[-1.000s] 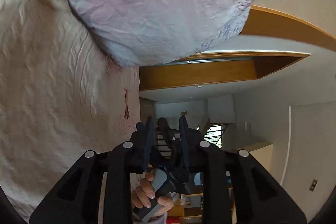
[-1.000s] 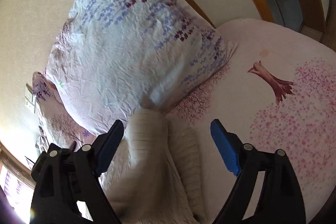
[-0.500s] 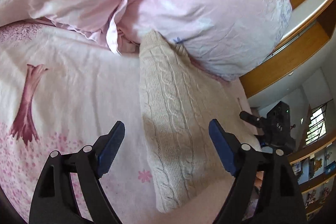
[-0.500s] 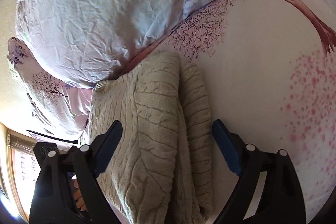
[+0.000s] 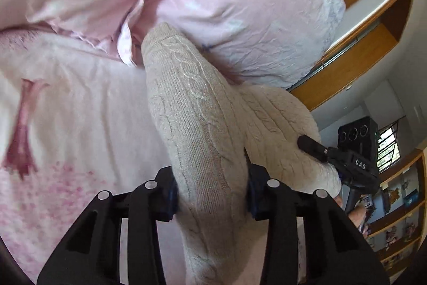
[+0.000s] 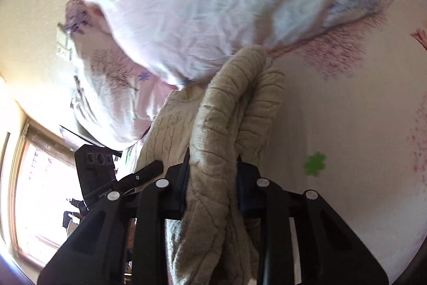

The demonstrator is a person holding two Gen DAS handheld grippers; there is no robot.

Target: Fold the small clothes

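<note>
Both grippers, wide apart half a second ago, now clamp the sweater (image 5: 197, 108): left gripper (image 5: 210, 194) and right gripper (image 6: 212, 187) each pinch an edge, ready to fold.

Bed (image 5: 88, 108) with white/pink blossom-and-tree print sheet, big crumpled pink floral pillow (image 5: 248, 18) at its head against a cream textured wall (image 6: 34, 18). Orange-brown wood frame (image 5: 355, 63) runs behind the pillow; wooden shelves (image 5: 397, 218) with small items sit low right, near a barred window (image 5: 389, 148). Another bright, overexposed window (image 6: 37, 191) shows in the right wrist view.
</note>
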